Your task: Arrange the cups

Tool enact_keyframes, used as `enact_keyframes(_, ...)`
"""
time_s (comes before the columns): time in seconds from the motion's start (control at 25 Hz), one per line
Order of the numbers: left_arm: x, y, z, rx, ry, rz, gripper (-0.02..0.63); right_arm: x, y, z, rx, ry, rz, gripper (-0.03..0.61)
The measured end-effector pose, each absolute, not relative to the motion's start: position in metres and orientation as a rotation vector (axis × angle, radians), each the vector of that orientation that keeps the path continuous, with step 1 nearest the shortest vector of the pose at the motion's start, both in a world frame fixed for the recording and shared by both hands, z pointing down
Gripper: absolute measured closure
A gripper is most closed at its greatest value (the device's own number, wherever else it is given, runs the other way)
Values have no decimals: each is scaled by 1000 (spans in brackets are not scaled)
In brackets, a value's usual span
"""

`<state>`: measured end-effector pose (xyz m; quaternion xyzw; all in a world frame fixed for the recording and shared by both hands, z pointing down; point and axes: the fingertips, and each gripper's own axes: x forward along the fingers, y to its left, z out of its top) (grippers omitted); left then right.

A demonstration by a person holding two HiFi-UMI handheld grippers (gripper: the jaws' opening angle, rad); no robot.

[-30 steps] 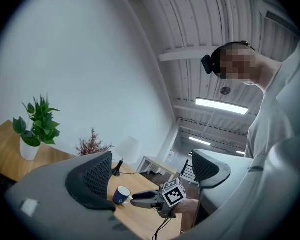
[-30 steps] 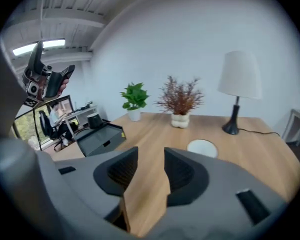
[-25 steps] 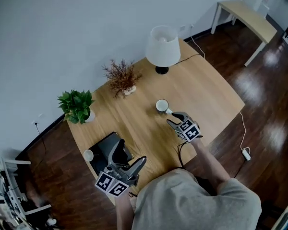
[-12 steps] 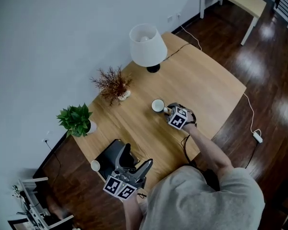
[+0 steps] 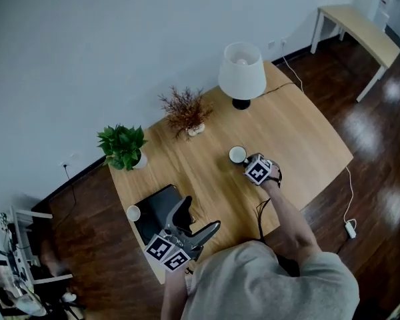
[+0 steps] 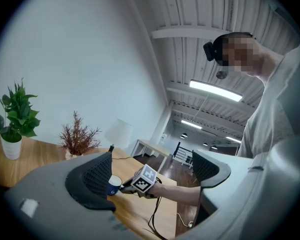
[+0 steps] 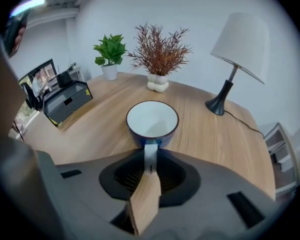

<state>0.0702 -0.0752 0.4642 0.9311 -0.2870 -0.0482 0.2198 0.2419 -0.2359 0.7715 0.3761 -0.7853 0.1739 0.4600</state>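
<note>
Right gripper (image 7: 149, 168) has its jaws pressed onto the handle of the blue cup (image 7: 152, 120), pinching it firmly. The cup is upright near the middle of the table (image 5: 300, 135), with the lamp (image 5: 242, 72) at its 12 o'clock, though whether it rests on the wood or hangs just above is hard to call. Left gripper (image 5: 197, 220) is spread wide with nothing between its jaws, hovering over the black box (image 5: 153, 209) down at 7 o'clock. And there's the second cup (image 5: 133, 213) – white, out at the table's edge beside that box, well apart from the first. So it looks like early going: one cup in hand, the other untouched, and the pair not yet brought together.
</note>
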Motion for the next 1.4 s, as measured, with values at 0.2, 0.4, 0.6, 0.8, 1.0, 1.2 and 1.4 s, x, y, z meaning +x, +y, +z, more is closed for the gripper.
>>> enact_keyframes(0.2,40,-59,472,2513,-891,-221,124,223,-218,763,919,-2108,597,489)
enact_keyframes(0.4,-5,-31,490,2410,-999,-317,124,128,-186,700,682,-2335,490,489)
enact_keyframes(0.6,-70,-6,511,2280,-1208,-448,124,-11,-133,664,237,-2427,257,489)
enact_keyframes(0.8,-131,13,520,2189,-1381,-536,124,-135,-79,672,-96,-2343,-11,489)
enact_keyframes(1.0,-168,32,528,2104,-1496,-584,124,-197,-60,707,-235,-2209,-172,489)
enact_keyframes(1.2,-200,57,527,2042,-1590,-656,124,-212,-52,711,-247,-2166,-228,489)
enact_keyframes(1.4,-208,65,527,2035,-1602,-670,124,-214,-37,708,-258,-2152,-219,489)
